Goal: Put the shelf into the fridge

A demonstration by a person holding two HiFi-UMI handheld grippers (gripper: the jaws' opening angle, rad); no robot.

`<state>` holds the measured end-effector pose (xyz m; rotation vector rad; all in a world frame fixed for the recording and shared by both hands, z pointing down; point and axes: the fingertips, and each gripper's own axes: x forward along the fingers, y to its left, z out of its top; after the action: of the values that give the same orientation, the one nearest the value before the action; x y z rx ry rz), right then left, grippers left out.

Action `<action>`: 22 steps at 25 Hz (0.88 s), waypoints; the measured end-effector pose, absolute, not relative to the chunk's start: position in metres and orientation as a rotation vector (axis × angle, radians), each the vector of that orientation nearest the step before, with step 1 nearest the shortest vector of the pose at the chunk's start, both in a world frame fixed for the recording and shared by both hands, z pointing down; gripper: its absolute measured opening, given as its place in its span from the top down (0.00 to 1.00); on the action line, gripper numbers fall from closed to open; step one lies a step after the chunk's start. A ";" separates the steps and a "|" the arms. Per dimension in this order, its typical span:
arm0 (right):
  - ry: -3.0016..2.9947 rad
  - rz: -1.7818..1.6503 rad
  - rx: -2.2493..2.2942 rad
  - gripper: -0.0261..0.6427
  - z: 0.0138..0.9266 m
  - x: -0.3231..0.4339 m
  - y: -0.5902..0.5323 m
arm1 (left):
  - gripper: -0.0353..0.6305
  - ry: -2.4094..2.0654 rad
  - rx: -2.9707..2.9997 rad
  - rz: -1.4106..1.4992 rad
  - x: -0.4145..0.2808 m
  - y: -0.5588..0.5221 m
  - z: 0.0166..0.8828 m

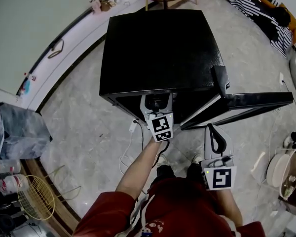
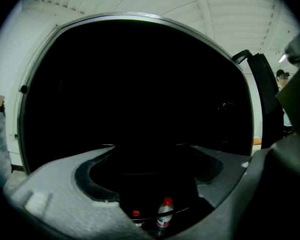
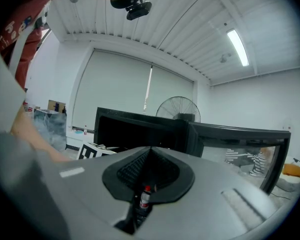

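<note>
The black fridge (image 1: 158,48) stood on the pale floor (image 1: 89,122) with its door (image 1: 246,102) swung open to the right; the left gripper (image 1: 157,102) was pushed into the near edge of the opening, its marker cube just outside. In the left gripper view the left gripper (image 2: 150,159) faced the dark interior with its fingers (image 2: 55,184) spread wide apart and nothing solid visible between them. Low in the gap stood two red-capped bottles (image 2: 164,211), and a thin pale edge (image 2: 155,215) ran across in front of them; whether that edge belonged to the shelf could not be told, and no view showed the shelf clearly.

The right gripper (image 1: 214,137) was held back, near the person's body and to the right of the left one, just below the open door. In its own view the right gripper (image 3: 150,154) had its fingers closed together, holding nothing; a small bottle (image 3: 145,196) showed far off through the slit under the pads.

A grey plastic bag (image 1: 19,132) sat at the left of the floor; a standing fan (image 3: 177,109) rose behind the fridge in the right gripper view; a red sleeve (image 1: 103,216) covered the person's left arm.
</note>
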<state>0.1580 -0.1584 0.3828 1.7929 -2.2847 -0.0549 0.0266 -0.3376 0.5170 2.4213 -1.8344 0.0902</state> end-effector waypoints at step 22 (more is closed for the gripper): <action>-2.351 -0.096 1.888 0.96 0.389 0.139 -0.148 | 0.35 -1.642 2.520 0.099 -0.078 -0.180 0.451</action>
<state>0.1389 -0.1481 0.3893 1.8877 -2.3506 -0.0962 -0.0780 -0.1798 0.4513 2.5196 -1.6420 0.0990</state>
